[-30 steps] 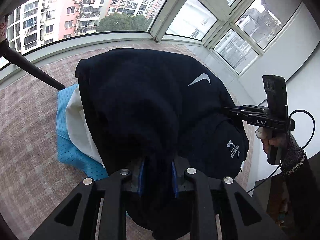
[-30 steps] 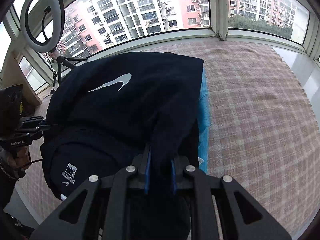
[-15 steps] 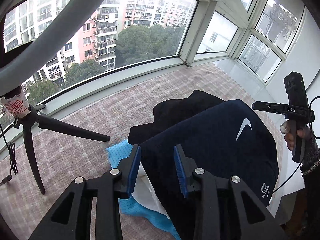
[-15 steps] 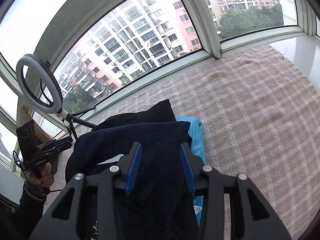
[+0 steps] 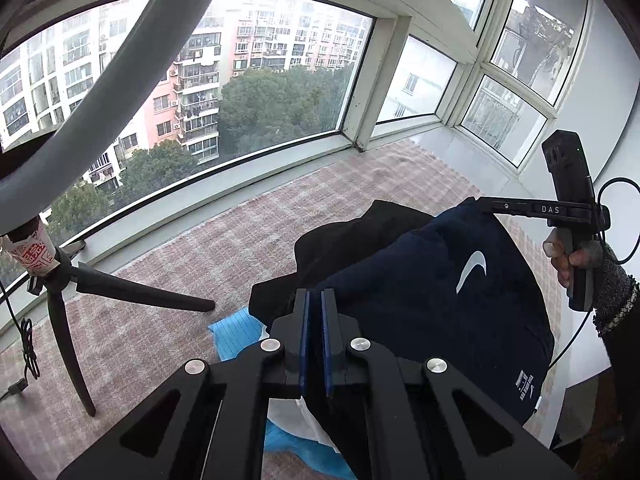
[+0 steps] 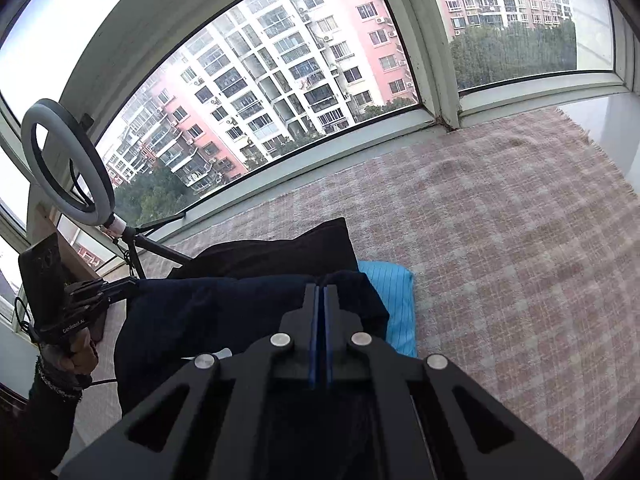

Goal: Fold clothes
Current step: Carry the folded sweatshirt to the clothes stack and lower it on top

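Left gripper [image 5: 314, 300]: blue pads drawn nearly together, only a thin slit between, nothing pinched. Right gripper [image 6: 321, 294]: pads pressed together, also holding nothing.

Just beyond and to the right of the left fingertips: a folded navy garment [image 5: 440, 300] with a white swoosh logo facing up, small white print near its lower right corner. Behind it, further from the fingertips: a black garment [image 5: 340, 248], partly covered by the navy one. Under both, below and left of the fingertips: a white cloth [image 5: 296, 416] and a blue cloth [image 5: 232, 336], only edges showing. All stacked on a pink checked blanket [image 5: 200, 264] along the window.

Seen from the right gripper: navy garment directly under and left of the fingertips, blue cloth just to the right of them, black garment beyond.

Far left of the left fingers: tripod legs [image 5: 80, 304] of a ring light [image 6: 66, 160], standing on the blanket.
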A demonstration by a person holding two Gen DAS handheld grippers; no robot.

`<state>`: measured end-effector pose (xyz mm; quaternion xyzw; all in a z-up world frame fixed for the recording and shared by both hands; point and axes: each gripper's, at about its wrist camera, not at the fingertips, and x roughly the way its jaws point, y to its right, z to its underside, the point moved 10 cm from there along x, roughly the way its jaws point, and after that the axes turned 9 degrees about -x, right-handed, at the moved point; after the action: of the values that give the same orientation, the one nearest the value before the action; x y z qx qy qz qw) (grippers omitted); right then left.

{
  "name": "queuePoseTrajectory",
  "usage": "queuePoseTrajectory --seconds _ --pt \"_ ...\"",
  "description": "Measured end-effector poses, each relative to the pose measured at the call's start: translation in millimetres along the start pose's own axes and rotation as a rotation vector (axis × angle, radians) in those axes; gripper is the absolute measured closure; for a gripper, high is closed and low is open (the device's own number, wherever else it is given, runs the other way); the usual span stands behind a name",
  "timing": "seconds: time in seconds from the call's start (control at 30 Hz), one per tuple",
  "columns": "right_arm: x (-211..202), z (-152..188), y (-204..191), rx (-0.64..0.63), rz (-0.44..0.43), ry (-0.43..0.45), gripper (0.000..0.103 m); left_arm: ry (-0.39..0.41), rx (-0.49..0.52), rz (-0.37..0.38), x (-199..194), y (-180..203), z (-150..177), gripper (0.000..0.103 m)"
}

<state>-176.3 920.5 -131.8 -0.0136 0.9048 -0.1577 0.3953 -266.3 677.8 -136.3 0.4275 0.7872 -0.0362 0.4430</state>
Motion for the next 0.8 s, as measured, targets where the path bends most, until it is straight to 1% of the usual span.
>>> queuePoseTrajectory --seconds 0.03,0.07,0.13,0.17,0.2,0.23,0.27,0.3,0.37,0.4,0.43,0.47,0.5,0.53,0.57,0.63,0.67,0.7,0.73,0.77,0.8 --pt "-3.5 -6.2 -3.3 -0.027 0.014 0.014 0.101 0.025 0.015 -0.007 -4.2 0.8 -5.9 0.098" --pt "-0.8 -10.5 -3.3 -0.06 0.047 0.014 0.101 0.049 0.03 -0.015 -8.4 1.7 -11.8 0.098" --pt "11.3 -17.2 0.6 -0.13 0.132 -0.006 0.101 0.044 0.055 -0.034 6.7 -1.9 -18.7 0.098" --pt "23.5 -13.7 7.8 -0.14 0.177 -0.047 0.101 0.003 0.068 -0.089 24.4 -10.6 -16.6 0.098" --pt "37.4 -4.2 15.7 -0.134 0.204 -0.106 0.101 -0.039 0.082 -0.147 42.1 -19.4 -14.3 0.098" --pt "50.1 6.5 22.2 -0.125 0.218 -0.165 0.1 -0.072 0.092 -0.213 56.0 -28.9 -9.9 0.099" --pt "57.0 13.7 25.8 -0.119 0.231 -0.197 0.1 -0.088 0.106 -0.262 62.3 -35.4 -6.7 0.099" --pt "55.7 16.5 26.3 -0.116 0.245 -0.196 0.096 -0.078 0.099 -0.275 56.6 -38.0 -7.3 0.098" --pt "38.0 14.2 21.1 -0.12 0.256 -0.157 0.092 -0.057 0.083 -0.297 44.4 -42.9 -8.7 0.098" --pt "23.6 11.9 17.3 -0.13 0.276 -0.126 0.08 -0.03 0.072 -0.269 30.0 -37.5 -10.5 0.098" --pt "7.3 10.1 12.9 -0.143 0.303 -0.094 0.07 -0.002 0.062 -0.239 15.2 -31.8 -12.5 0.098" --pt "-9.3 8.3 8.5 -0.155 0.33 -0.062 0.07 0.016 0.058 -0.193 1.6 -20.4 -9.9 0.096" --pt "-21.9 9.0 -3.4 -0.175 0.316 -0.03 0.07 0.02 0.06 -0.122 -7.5 -6.6 -2.3 0.093" --pt "-32.4 11.4 -19.7 -0.199 0.277 0.002 0.07 0.023 0.061 -0.05 -17.0 7.3 5.5 0.089" --pt "-39.4 17.8 -36.7 -0.217 0.231 0.028 0.07 -0.004 0.078 0.034 -19.9 23.3 20.2 0.083" --pt "-42.0 35.9 -70.3 -0.265 0.131 0.035 0.07 -0.085 0.147 0.115 -8.9 43.1 50.9 0.082" --pt "-37.8 49.3 -78.9 -0.306 0.118 0.011 0.07 -0.106 0.209 0.062 3.4 40.6 62.1 0.082" --pt "-31.0 65.1 -82.5 -0.355 0.127 -0.026 0.071 -0.133 0.234 -0.02 17.2 26.6 68.6 0.082" --pt "-21.7 81.3 -75.6 -0.401 0.185 -0.089 0.071 -0.159 0.258 -0.104 30.3 12.2 74.8 0.082" --pt "-16.5 94.0 -61.3 -0.407 0.245 -0.149 0.071 -0.19 0.199 -0.094 31.5 1.5 74.4 0.081" --pt "-14.6 104.5 -46.2 -0.392 0.289 -0.197 0.071 -0.195 0.121 -0.061 25.8 -6.0 69.8 0.081"
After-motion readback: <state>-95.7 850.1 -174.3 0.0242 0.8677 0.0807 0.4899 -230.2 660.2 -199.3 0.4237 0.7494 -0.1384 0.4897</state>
